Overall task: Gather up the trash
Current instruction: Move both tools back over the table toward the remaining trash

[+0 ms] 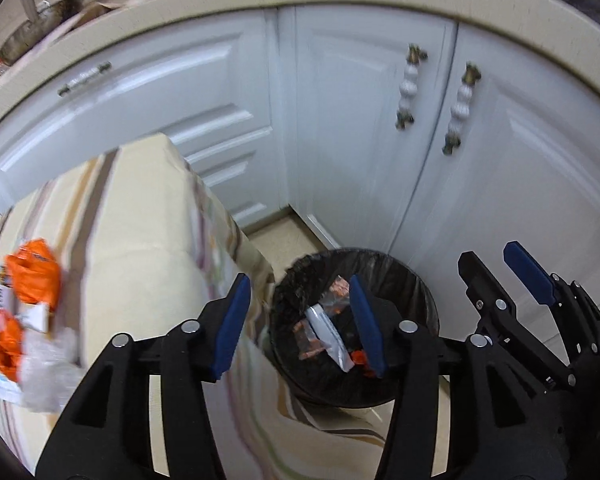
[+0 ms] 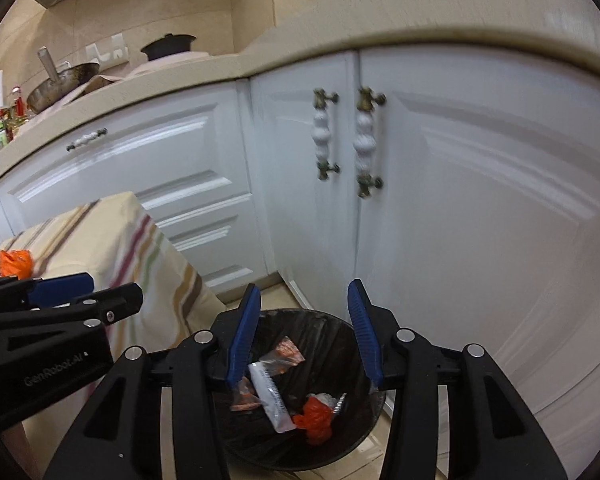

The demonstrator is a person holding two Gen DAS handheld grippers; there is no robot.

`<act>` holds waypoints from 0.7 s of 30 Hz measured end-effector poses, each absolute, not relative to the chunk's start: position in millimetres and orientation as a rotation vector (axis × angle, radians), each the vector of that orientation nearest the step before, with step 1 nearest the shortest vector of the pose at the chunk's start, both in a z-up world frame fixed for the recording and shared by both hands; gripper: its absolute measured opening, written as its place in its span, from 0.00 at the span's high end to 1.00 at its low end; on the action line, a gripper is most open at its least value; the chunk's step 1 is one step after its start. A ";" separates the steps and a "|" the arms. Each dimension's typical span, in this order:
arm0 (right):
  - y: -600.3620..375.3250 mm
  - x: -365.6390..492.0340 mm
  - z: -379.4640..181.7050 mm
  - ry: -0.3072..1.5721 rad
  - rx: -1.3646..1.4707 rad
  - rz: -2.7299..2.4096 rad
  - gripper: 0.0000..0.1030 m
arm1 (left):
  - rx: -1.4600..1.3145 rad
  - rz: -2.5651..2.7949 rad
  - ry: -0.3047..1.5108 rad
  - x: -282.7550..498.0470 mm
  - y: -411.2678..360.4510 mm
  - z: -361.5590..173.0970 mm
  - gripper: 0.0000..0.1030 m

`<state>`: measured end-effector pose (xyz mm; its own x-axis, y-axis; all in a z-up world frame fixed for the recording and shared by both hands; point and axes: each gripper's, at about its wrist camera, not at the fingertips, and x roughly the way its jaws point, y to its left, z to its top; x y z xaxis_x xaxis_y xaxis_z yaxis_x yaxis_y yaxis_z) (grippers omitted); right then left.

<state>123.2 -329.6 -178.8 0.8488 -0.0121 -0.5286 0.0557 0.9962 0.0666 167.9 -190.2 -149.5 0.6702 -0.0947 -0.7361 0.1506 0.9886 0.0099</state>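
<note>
**Both grippers over the bin, nothing in the jaws**

White panelled cabinet doors (image 2: 440, 200) under a beige stone counter (image 2: 340, 36) fill the background. Down on the floor sits the round black-lined trash bin (image 2: 340, 436), and inside it lie a white sachet (image 2: 270, 398), clear wrappers with orange print (image 2: 284, 354) and a crumpled orange wrapper (image 2: 316, 424). The right hand-held gripper (image 2: 304, 332) hangs above the bin, blue pads spread wide, holding nothing. The left hand-held gripper (image 1: 300, 320) is wide and bare too. On the striped tablecloth (image 1: 140, 220) to the left, more orange and white wrappers (image 1: 30, 284) wait.
</note>
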 end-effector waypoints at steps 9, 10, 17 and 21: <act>-271.0 109.0 -146.0 0.512 0.062 0.057 0.55 | 0.032 -0.047 0.765 135.2 -113.1 -116.0 0.50; -260.4 106.2 -141.4 0.507 0.060 0.076 0.55 | 0.027 -0.029 0.759 130.4 -101.4 -112.6 0.50; -204.5 95.6 -128.3 0.500 0.039 0.184 0.53 | 0.010 0.102 0.739 101.2 -25.6 -101.8 0.49; -174.2 92.5 -128.2 0.517 0.027 0.245 0.53 | -0.002 0.192 0.739 84.9 19.8 -103.4 0.48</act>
